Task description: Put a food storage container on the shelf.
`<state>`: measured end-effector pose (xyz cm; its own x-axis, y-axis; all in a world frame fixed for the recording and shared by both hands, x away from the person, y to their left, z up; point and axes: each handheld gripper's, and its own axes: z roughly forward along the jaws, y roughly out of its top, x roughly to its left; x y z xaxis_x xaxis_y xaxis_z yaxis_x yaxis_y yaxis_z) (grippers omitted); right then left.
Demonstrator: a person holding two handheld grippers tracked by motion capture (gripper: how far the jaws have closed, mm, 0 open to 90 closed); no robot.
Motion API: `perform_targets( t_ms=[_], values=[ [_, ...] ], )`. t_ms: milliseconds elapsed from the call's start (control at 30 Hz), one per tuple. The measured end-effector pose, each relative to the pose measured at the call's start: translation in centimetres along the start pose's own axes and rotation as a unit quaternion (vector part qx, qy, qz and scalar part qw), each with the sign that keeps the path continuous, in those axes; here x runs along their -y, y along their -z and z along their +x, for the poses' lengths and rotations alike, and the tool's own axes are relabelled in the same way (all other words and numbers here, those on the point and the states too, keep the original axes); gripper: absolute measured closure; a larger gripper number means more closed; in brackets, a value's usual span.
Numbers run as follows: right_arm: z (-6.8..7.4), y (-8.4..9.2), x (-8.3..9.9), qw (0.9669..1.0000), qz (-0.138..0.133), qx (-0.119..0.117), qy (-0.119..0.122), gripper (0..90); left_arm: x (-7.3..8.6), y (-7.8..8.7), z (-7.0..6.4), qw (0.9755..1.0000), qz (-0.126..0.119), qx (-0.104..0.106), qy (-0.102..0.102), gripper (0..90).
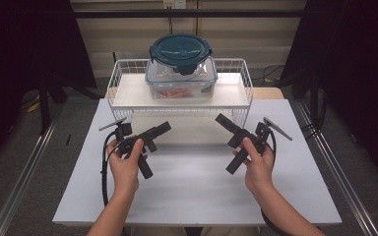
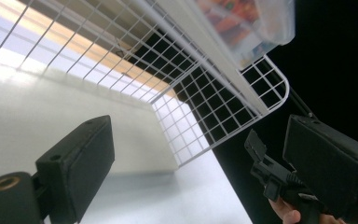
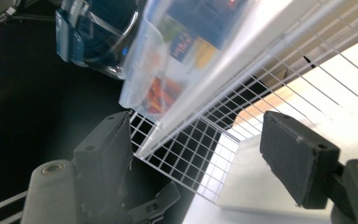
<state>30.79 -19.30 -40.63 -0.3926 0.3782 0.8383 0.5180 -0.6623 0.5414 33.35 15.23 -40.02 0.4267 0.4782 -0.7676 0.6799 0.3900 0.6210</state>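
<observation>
- Setting: a white table (image 1: 192,187) carries a white wire rack (image 1: 128,73) at its far side. On the rack's shelf stands a clear container (image 1: 181,81) with a dark teal clip lid (image 1: 180,50). Orange contents show through its wall.
- Left gripper (image 1: 163,128): held in the person's left hand (image 1: 124,164) above the table, in front of the rack, pointing inward and toward the rack. In the left gripper view its jaws stand apart, released, with nothing between them.
- Right gripper (image 1: 221,119): held in the right hand (image 1: 258,164), mirroring the left and well apart from it. In the right gripper view its jaws are spread wide and hold nothing; the container (image 3: 168,70) lies beyond them.
- Step in hand, as judged: the approach. Both grippers are aimed at the rack, and neither touches the rack or the container.
- Next move, as judged: both grippers need to go forward and up to shelf height, one to each side of the container. The rack's low rail surrounds the shelf, so the jaws must pass over it before they meet the container or its lid clips.
</observation>
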Motion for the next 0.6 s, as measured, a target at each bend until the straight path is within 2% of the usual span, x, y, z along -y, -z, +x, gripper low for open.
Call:
perform_targets(
  t_ms=[133, 167, 433, 600],
  values=[
    [-0.6, 0.4, 0.3, 1.0000, 0.007, 0.002, -0.002, 25.0, 0.4, 0.0, 0.3, 1.0000, 0.006, 0.001, 0.002, 8.8],
    [-1.0, 0.6, 0.5, 1.0000, 0.005, 0.004, -0.004, 25.0, 0.5, 0.1, 0.6, 0.9999, 0.012, -0.001, -0.005, 8.9],
    [-2.4, 1.8, 1.0, 0.9998, 0.015, 0.014, -0.003, 25.0, 1.3, 0.3, 1.3, 0.9998, 0.016, -0.006, 0.008, 9.3],
    [-3.0, 2.3, 1.3, 0.9995, 0.025, 0.019, -0.003, 25.1, 1.5, 0.3, 1.4, 0.9998, 0.021, -0.006, 0.003, 9.5]
  ],
)
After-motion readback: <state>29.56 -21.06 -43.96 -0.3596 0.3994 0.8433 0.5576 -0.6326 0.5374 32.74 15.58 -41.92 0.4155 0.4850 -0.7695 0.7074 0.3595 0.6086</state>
